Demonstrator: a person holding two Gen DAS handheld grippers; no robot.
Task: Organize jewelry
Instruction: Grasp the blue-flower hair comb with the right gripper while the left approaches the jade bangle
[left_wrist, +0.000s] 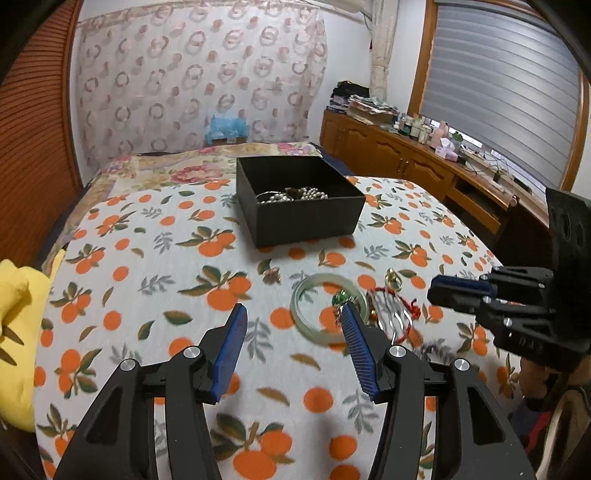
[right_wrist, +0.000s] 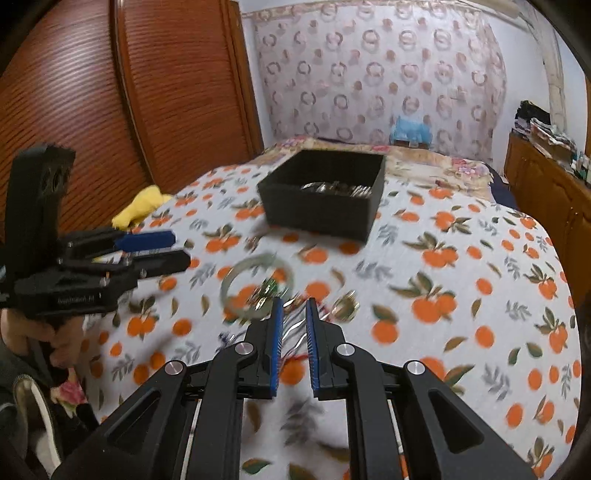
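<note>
A black open box with pearl and silver jewelry inside stands on the orange-print bedspread; it also shows in the right wrist view. A pale green jade bangle lies nearer, with a green charm, a red cord bracelet and a gold ring beside it. My left gripper is open and empty above the bangle's left side. My right gripper is narrowly open over the blurred red cord and silver pieces, the bangle just ahead-left. Whether it holds anything is unclear.
A yellow cloth lies at the bed's left edge. A wooden sideboard with bottles and clutter runs along the right under a window blind. A wooden wardrobe stands left. A patterned curtain hangs behind the bed.
</note>
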